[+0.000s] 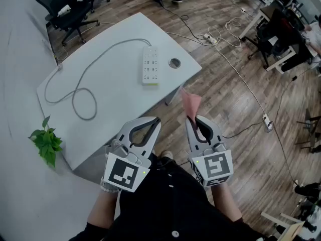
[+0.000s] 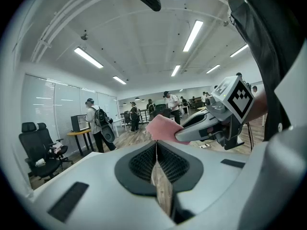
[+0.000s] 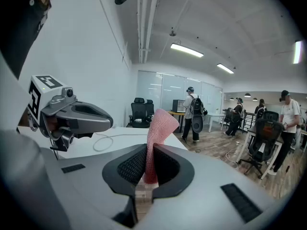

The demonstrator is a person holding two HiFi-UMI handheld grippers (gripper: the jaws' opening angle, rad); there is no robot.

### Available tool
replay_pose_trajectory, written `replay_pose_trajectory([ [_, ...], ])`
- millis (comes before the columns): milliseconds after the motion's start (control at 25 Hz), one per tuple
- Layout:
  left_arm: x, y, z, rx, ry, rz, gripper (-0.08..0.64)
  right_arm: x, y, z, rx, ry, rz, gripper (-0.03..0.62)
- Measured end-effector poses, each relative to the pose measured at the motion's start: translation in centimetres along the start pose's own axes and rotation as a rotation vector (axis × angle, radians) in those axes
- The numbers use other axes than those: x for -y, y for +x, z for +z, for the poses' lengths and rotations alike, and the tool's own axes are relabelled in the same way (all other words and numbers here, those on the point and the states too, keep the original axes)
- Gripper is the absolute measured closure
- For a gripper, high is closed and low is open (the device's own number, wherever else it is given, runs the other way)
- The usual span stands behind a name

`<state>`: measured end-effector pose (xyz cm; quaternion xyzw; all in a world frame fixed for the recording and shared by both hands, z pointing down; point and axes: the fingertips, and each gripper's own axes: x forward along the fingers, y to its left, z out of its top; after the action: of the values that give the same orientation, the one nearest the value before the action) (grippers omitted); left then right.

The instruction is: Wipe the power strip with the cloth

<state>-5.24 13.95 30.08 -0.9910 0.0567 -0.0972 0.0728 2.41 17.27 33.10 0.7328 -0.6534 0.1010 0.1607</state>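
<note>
A white power strip (image 1: 150, 65) lies on the white table (image 1: 100, 104), its grey cord (image 1: 80, 92) looping off to the left. My right gripper (image 1: 190, 118) is shut on a pink cloth (image 1: 190, 102) that sticks up past its tips; the cloth (image 3: 157, 133) stands pinched between the jaws in the right gripper view. My left gripper (image 1: 157, 119) is shut with nothing in it, its tips (image 2: 156, 143) pressed together. Both grippers hang close to my body, off the table's near edge and well short of the strip. The left gripper view shows the right gripper (image 2: 180, 137) holding the cloth (image 2: 161, 127).
A round cable hole (image 1: 174, 63) sits right of the strip. A green plant sprig (image 1: 46, 142) lies at the table's left corner. Office chairs (image 1: 67, 6) stand beyond the table. Cables (image 1: 241, 79) and another strip run over the wooden floor. People stand in the background.
</note>
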Motion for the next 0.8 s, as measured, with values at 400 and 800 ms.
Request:
replay_pose_trajectory([
  [400,-0.3,0.3,-0.5,-0.007,-0.006,-0.001,0.541,0.0,0.4,0.1,0.001,0.0,0.001,0.543],
  [800,-1.1,0.4,-0.8,-0.002,-0.014,-0.015,0.541,-0.3,1.1,-0.1,-0.011,0.026,-0.007,0.543],
])
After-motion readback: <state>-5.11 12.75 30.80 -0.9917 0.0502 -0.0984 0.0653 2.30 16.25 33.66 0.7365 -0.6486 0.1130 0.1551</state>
